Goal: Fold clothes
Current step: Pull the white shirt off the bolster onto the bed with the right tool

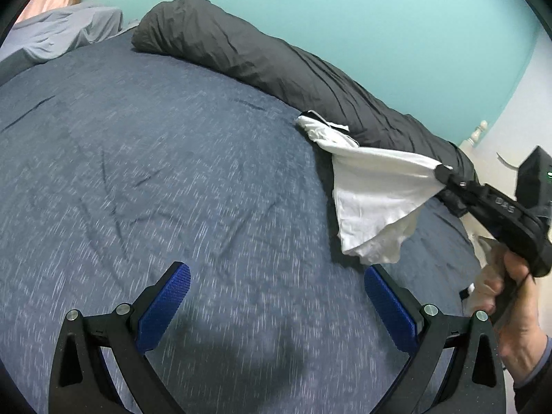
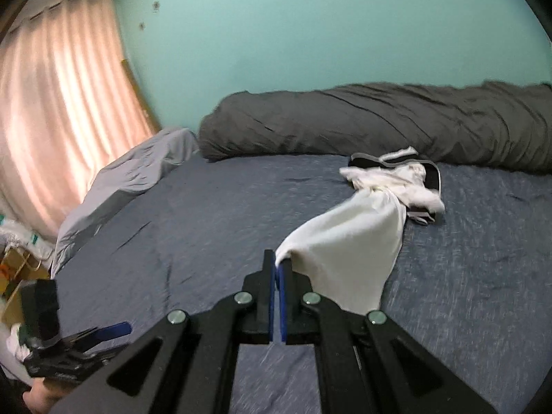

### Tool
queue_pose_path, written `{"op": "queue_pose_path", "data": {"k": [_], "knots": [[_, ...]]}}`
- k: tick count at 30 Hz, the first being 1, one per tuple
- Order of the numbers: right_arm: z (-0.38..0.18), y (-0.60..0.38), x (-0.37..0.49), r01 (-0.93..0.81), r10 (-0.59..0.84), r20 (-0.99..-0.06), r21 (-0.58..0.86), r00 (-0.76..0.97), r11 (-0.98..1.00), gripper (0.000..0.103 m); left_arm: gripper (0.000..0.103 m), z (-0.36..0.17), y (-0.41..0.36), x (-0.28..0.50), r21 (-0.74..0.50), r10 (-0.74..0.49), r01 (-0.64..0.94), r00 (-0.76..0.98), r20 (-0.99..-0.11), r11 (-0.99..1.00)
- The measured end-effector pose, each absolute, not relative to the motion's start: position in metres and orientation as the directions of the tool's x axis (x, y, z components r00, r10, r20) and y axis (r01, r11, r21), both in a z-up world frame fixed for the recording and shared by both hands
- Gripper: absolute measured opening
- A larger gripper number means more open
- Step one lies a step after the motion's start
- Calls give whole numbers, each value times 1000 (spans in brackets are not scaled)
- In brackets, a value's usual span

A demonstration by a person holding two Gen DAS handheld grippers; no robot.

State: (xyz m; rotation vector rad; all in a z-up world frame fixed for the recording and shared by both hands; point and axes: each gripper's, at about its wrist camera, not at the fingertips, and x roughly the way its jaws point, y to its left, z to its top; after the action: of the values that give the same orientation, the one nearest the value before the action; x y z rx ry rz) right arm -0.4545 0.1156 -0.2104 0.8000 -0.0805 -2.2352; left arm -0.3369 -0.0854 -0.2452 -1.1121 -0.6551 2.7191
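White garment [image 2: 348,238]: right of frame, one corner pinched in right gripper [image 2: 278,265], lifted to spread; left gripper [image 1: 276,296] wide, empty.

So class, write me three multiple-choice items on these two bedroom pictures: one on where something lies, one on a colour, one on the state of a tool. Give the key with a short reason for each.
1. Where does the rolled dark grey duvet lie?
A. along the far side of the bed, against the wall
B. on the floor
C. over the curtain

2. What colour is the garment being pulled?
A. red
B. white
C. yellow

3. How do the two tools stand?
A. both open
B. both shut on cloth
C. right tool shut on the garment, left tool open and empty

Key: 1 A, it stretches along the turquoise wall behind the blue bedspread. 2 B, the cloth is white, with black trim at its far end. 3 C, a corner of cloth is pinched between the right pads, while the left pads stand wide apart over bare bedspread.
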Motion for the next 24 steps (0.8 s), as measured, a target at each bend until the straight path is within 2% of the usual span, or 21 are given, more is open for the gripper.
{"op": "queue_pose_path", "data": {"k": [10, 17, 21, 24], "knots": [[-169, 131, -322, 657, -667, -495, 230, -556, -718, 1, 103, -212, -96, -244, -467, 327, -8, -725, -607, -884], [-147, 129, -215, 681, -693, -499, 247, -521, -690, 1, 103, -191, -126, -180, -486, 320, 28, -721, -615, -873], [-142, 129, -170, 711, -715, -498, 245, -491, -659, 1, 103, -191, -138, -153, -496, 315, 40, -727, -610, -867], [-155, 124, -150, 713, -709, -530, 251, -465, -655, 1, 103, -196, -140, -141, -510, 321, 43, -731, -602, -859]]}}
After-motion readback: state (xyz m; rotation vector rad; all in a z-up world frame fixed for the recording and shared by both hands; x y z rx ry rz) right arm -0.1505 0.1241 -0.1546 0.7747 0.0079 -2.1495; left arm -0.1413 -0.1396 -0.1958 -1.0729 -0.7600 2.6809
